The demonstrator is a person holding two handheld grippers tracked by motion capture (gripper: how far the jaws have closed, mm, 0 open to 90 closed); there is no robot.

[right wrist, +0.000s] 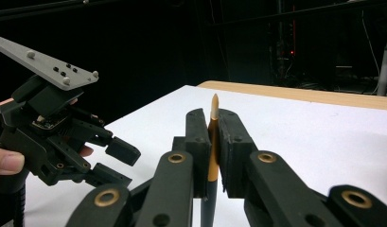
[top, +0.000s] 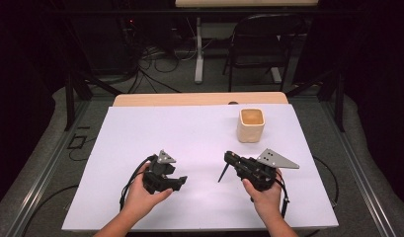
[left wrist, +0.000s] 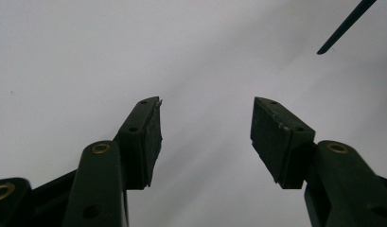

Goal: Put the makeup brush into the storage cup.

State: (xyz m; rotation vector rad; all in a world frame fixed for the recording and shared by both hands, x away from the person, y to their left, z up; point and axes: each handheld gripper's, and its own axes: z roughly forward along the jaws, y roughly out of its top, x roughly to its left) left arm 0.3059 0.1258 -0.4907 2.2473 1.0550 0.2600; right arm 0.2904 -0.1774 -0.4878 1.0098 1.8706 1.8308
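The right claw (right wrist: 211, 142) grips a pencil (right wrist: 213, 142) between its closed jaws, the dark end slanting down toward the surface (top: 180, 133). The left claw (left wrist: 205, 137) stands open and empty just to its left. This looks like the carrying step: next, probably, the pencil goes to the cup (top: 251, 125), which stands well ahead of the right claw. Nothing lies between them. That calls for lifting and turning the pencil upright over the rim.

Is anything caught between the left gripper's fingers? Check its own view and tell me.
No, the left gripper has its fingers standing apart over the bare white table, with nothing between them.
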